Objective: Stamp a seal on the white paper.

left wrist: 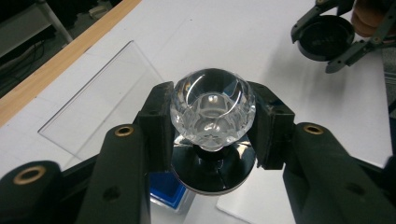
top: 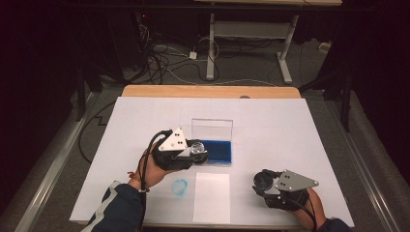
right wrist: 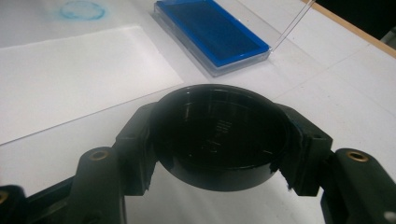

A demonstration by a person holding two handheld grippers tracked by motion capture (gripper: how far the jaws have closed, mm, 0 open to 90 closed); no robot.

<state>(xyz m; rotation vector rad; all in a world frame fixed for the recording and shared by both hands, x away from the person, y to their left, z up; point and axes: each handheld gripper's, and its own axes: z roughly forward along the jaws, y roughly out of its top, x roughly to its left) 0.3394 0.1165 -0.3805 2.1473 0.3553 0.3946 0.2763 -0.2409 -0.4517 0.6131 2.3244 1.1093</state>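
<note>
My left gripper (left wrist: 212,116) is shut on a clear faceted crystal knob (left wrist: 212,108) that tops a round black stamp base (left wrist: 215,172). In the high view this left gripper (top: 196,151) hovers at the left edge of the blue ink pad (top: 216,150), whose clear lid (top: 212,129) stands open. My right gripper (right wrist: 217,140) is shut on a round black cap (right wrist: 219,135), open side up. It sits low at the right front of the table as the right gripper (top: 264,181). A white paper sheet (top: 212,197) lies between the hands.
A blue ring-shaped stamp mark (top: 180,186) shows on the white table cover (top: 290,130) left of the paper. The wooden table edge (top: 211,91) runs along the back. Beyond it are a desk frame (top: 251,34) and cables on the floor.
</note>
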